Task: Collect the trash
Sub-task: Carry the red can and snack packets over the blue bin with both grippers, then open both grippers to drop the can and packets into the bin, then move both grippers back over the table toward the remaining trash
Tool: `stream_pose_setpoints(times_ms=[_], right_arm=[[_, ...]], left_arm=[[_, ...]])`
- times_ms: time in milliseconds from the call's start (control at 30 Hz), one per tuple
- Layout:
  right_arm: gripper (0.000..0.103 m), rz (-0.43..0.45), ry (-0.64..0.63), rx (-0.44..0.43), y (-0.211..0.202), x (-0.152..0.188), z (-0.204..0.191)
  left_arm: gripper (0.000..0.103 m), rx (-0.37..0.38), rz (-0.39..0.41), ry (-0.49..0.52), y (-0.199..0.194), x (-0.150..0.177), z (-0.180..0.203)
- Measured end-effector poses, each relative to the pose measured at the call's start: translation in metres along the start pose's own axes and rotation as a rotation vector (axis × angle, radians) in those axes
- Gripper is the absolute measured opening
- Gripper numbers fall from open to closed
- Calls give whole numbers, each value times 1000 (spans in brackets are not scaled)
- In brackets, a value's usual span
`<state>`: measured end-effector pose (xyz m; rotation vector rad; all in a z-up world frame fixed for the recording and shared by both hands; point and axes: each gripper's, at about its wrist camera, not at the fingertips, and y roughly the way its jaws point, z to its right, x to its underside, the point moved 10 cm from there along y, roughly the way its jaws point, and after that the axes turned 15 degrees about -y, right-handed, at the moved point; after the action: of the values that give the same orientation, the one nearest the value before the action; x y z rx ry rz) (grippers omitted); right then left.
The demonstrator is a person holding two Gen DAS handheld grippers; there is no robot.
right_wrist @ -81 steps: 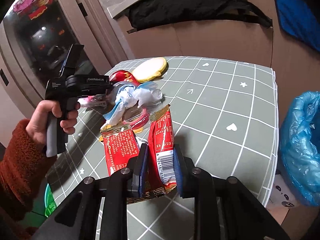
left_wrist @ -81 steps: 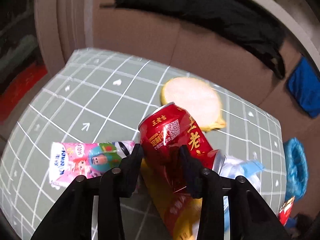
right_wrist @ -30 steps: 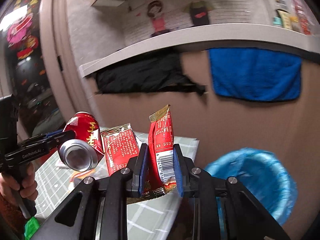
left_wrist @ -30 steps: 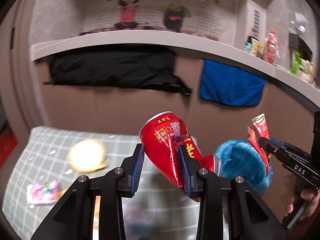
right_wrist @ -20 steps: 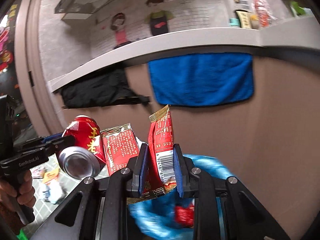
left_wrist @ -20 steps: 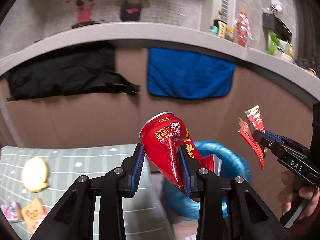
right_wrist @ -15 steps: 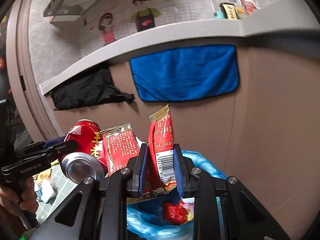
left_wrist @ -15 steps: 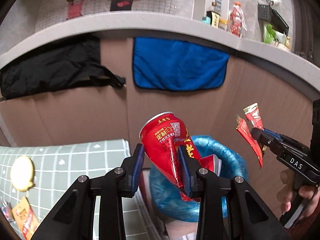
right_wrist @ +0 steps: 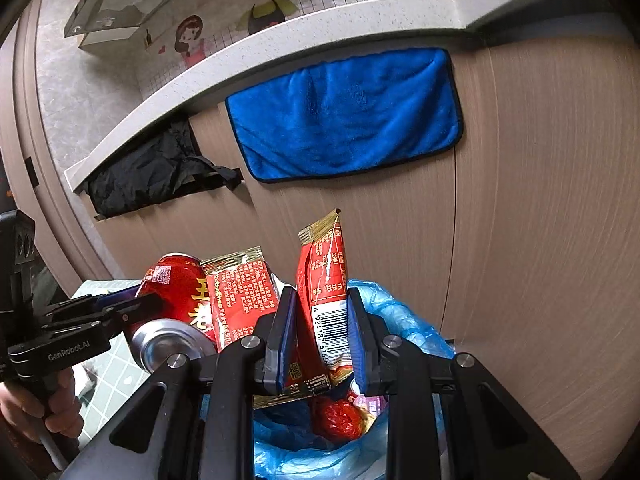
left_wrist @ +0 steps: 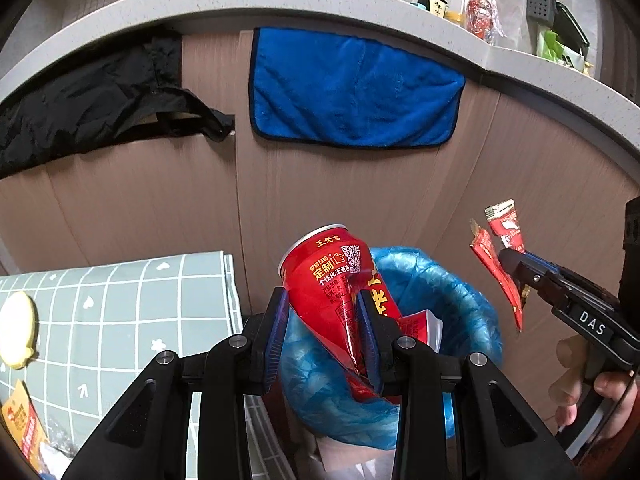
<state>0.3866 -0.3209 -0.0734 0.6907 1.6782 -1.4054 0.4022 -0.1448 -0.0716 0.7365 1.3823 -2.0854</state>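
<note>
My left gripper [left_wrist: 322, 334] is shut on a dented red drink can [left_wrist: 334, 284] and holds it tilted above the blue-lined trash bin [left_wrist: 464, 304]. The can also shows in the right wrist view [right_wrist: 176, 308]. My right gripper [right_wrist: 322, 340] is shut on red snack wrappers [right_wrist: 324, 280], held over the same bin [right_wrist: 400, 324], which has red trash inside [right_wrist: 336, 416]. In the left wrist view the right gripper [left_wrist: 516, 272] with its wrappers [left_wrist: 494, 260] is to the right of the bin.
The green checked table [left_wrist: 120, 304] lies left of the bin with a round yellow item [left_wrist: 16, 330] and an orange wrapper [left_wrist: 22, 424] on it. A wooden panel wall behind carries a blue towel [left_wrist: 352, 88] and black cloth [left_wrist: 92, 96].
Both grippers have swung from the table over to the trash bin, carrying the can and the wrappers. The bin now sits directly under both.
</note>
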Motion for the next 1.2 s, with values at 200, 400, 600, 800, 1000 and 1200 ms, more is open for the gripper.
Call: stream_pose_setpoints(times_ms=[200,400,600,800,1000,1200], right_arm=[[24,-21,12,1,9,6,4],[24,-30,18,-2,14,9,5],[46,-29,26,-3,16,10,6],[46,-34,32,22,10,13,8],[46,-33,32,19,-3,11,-3],[46,-20,-6,-39,-13,2,-44]], left_arm=[[35,11,-25,-23,10,3,0],[35,35,-51,-52,17,8,-1],[36,108,-45,-90,15,4,3],[36,111,-30,-98,1,-2,-2],[36,74,-4,-93,-36,-1,-30],[36,14,38,-194,-88,6,-96]])
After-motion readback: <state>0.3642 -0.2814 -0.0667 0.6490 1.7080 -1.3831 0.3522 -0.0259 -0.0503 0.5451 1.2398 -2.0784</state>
